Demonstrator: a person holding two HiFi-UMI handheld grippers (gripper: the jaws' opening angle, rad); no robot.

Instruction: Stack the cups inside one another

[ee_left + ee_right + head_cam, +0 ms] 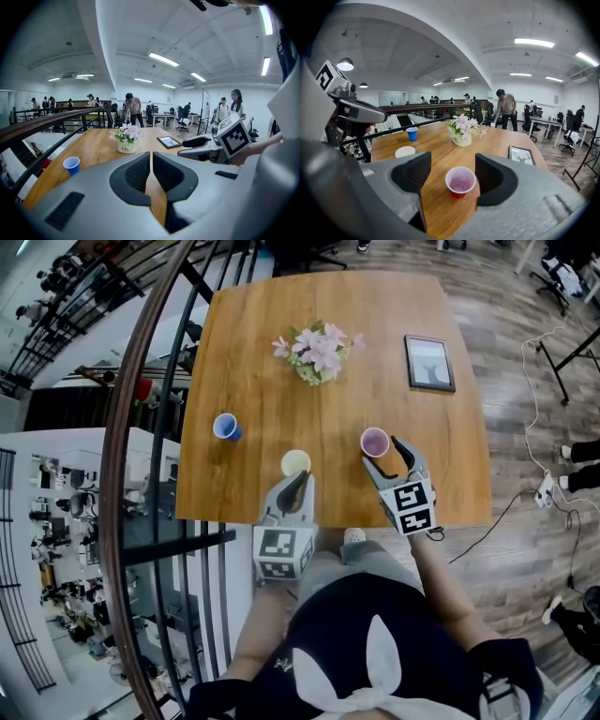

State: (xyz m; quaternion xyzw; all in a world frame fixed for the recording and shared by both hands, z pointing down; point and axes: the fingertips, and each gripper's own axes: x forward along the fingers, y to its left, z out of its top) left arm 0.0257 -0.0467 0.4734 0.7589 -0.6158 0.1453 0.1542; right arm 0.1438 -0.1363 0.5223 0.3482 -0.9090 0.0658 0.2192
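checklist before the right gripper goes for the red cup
1. Right gripper jaws apart: ok.
2. Red cup upright, centred in front of the jaws: ok.
3. Red cup gripped: not ok, the jaws are not touching it.
4. Left gripper shut, empty, away from the red cup: ok.
5. Yellow cup and blue cup upright on the table: ok.
6. Cups sized to nest in one another: cannot tell.
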